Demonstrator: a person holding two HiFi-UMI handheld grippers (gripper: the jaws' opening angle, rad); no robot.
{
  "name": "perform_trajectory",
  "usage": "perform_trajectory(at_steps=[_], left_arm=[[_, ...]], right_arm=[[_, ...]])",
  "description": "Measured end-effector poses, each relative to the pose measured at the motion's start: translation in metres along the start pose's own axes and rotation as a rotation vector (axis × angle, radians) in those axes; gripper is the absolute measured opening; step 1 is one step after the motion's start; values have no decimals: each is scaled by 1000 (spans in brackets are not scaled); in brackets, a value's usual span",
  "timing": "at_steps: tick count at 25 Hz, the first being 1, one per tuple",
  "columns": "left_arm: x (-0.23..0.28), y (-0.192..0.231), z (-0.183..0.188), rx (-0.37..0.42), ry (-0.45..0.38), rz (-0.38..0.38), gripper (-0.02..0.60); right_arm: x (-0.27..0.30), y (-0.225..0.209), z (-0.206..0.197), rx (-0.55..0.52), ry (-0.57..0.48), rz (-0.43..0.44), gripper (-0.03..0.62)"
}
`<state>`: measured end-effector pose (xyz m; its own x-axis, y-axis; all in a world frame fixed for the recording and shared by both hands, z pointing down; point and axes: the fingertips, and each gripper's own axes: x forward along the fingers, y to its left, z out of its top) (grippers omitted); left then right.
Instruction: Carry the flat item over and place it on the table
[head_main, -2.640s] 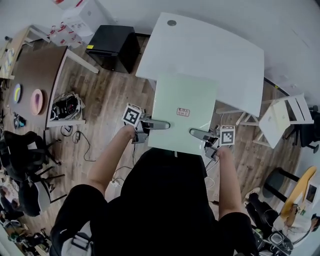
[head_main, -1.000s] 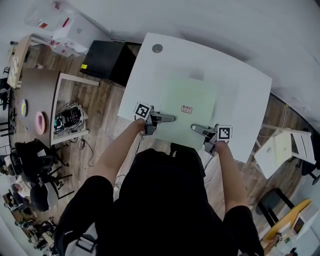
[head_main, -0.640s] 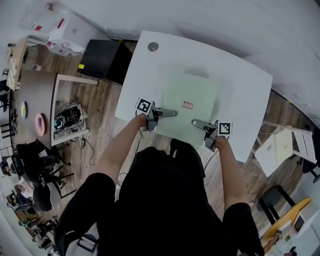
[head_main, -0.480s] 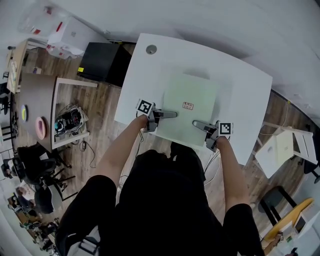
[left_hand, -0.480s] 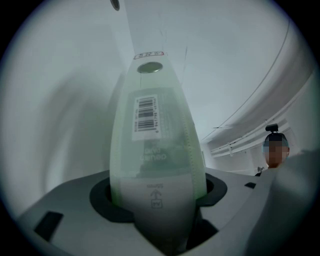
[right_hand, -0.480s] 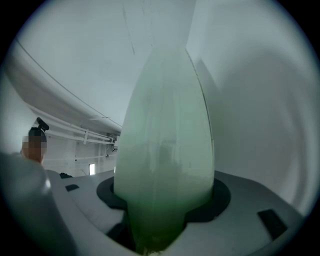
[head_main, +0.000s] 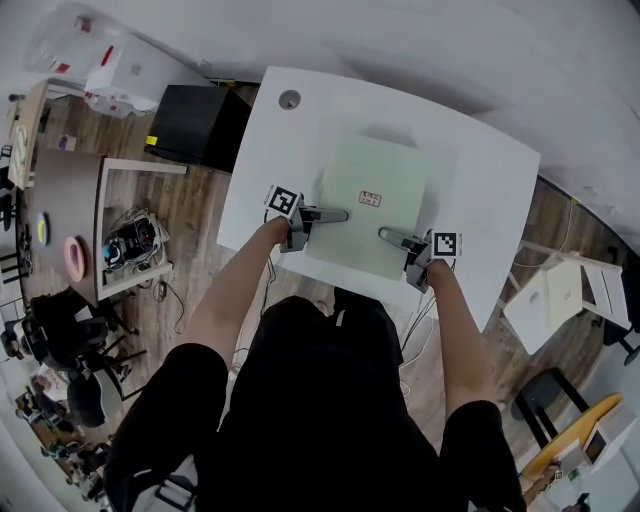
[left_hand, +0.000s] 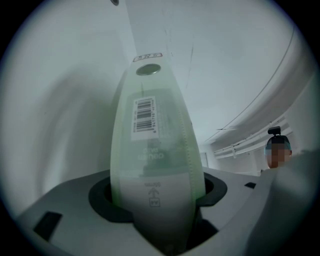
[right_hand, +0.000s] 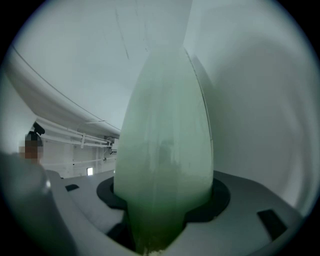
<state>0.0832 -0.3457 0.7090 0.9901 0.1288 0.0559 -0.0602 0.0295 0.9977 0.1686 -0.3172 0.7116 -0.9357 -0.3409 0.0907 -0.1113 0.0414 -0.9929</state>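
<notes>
A pale green flat board (head_main: 375, 190) with a small red-and-white label (head_main: 370, 199) is held level over the white table (head_main: 480, 180); whether it touches the top I cannot tell. My left gripper (head_main: 335, 214) is shut on the board's near left edge, and my right gripper (head_main: 390, 236) is shut on its near right edge. In the left gripper view the board (left_hand: 152, 150) stands edge-on between the jaws and shows a barcode sticker (left_hand: 145, 117). The right gripper view shows the board's plain green edge (right_hand: 167, 150) wedged the same way.
A round cable hole (head_main: 289, 99) sits near the table's far left corner. A black cabinet (head_main: 200, 125) and a white box (head_main: 135, 70) stand left of the table, with a brown desk (head_main: 65, 200) further left. A small white stand (head_main: 545, 300) is at the right.
Both grippers and the green board have moved from the table's near edge further in over its top and sunk lower. The grips look the same.
</notes>
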Motion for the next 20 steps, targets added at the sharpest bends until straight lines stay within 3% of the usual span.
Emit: perform_trajectory(at_steps=[2, 6, 15, 20], left_arm=[[0, 4, 7, 3, -1, -5, 318], [7, 16, 16, -20, -8, -1, 318], [12, 24, 33, -40, -48, 35, 319], [14, 27, 35, -1, -51, 67, 319]], right_arm=[[-2, -11, 4, 42, 8, -65, 291], [-2, -13, 13, 138, 0, -13, 291], [-3, -24, 31, 148, 17, -27, 292], [-3, -33, 29, 192, 29, -54, 293]])
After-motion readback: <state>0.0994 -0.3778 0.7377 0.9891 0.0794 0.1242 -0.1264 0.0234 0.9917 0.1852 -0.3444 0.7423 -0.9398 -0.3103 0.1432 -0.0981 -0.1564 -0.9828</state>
